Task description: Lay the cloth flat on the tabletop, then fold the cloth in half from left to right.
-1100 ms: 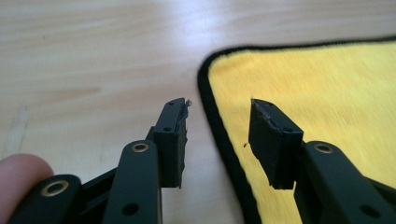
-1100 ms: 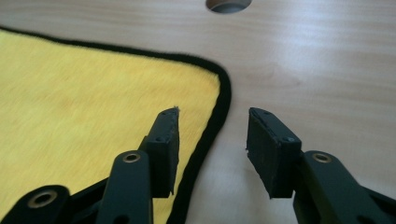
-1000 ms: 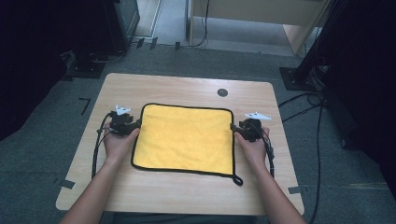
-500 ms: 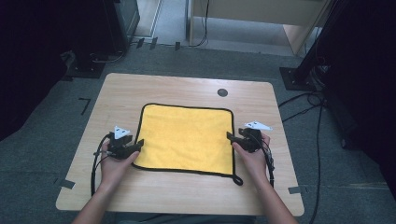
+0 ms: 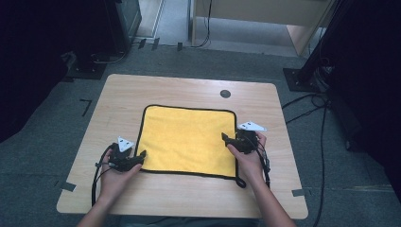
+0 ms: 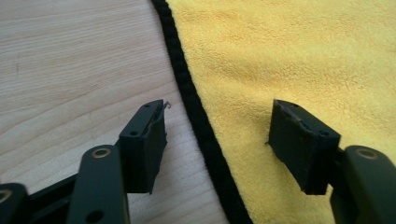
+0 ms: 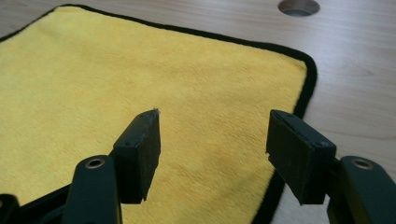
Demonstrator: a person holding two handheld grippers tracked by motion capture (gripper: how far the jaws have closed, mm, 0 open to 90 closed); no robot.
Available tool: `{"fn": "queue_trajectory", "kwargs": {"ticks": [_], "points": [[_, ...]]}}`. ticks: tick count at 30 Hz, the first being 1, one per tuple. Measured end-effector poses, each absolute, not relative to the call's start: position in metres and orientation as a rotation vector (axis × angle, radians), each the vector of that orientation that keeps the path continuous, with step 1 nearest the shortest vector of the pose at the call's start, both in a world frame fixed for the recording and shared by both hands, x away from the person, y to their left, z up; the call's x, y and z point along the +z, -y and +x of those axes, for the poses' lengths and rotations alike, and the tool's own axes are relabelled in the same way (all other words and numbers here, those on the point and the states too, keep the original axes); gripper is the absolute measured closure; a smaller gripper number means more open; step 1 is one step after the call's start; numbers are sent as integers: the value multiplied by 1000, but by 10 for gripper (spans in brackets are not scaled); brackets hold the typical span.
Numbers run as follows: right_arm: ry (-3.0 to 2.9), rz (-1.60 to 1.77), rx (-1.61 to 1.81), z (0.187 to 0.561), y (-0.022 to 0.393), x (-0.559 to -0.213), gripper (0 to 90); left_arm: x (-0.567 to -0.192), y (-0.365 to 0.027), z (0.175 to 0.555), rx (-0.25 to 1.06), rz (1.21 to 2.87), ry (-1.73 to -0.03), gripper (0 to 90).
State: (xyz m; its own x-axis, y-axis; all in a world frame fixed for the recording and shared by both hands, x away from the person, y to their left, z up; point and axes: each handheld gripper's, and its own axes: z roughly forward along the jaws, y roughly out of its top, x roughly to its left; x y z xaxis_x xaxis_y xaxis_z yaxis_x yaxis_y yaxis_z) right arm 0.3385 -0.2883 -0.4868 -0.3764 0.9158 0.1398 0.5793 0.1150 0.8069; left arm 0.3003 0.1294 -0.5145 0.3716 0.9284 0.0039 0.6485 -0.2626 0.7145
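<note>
Item: yellow cloth, square, edged with a black hem. It is laid flat near the middle of the wooden counter, its far edge parallel to the counter's far edge. A small black loop is seen at its near right corner.

Item: left tongs. They are held low at the cloth's near left corner, pointed right toward the cloth. The jaws are set well apart and have just been opening. In the left gripper view one jaw is seen over bare wood and the other over the yellow pile, with the black hem running between them; nothing is gripped. A grey three-cornered plate is carried on top, and a black cable is looped back along the person's left hand.

Item: right tongs. They are held at the cloth's right edge, a little nearer than its middle, pointed left over the cloth. The jaws are likewise spread apart and have just been opening. In the right gripper view the yellow surface is seen between and beyond them, with the hem under the right-hand jaw; nothing is clamped. The right hand is placed beside the cloth's right edge.

Item: round grey grommet, set into the counter beyond the cloth's far right corner, well apart from both tongs.
</note>
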Motion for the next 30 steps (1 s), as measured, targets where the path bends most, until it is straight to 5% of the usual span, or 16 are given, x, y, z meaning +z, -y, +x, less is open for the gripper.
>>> {"fn": "queue_trajectory", "kwargs": {"ticks": [10, 30], "points": [[-2019, 1369, 1182, 358, 255, -467, 373, -518, -129, 295, 556, 2019, -1327, 175], [-2122, 1227, 1266, 412, 170, -432, 445, -518, -136, 282, 570, 2005, -1349, 182]]}}
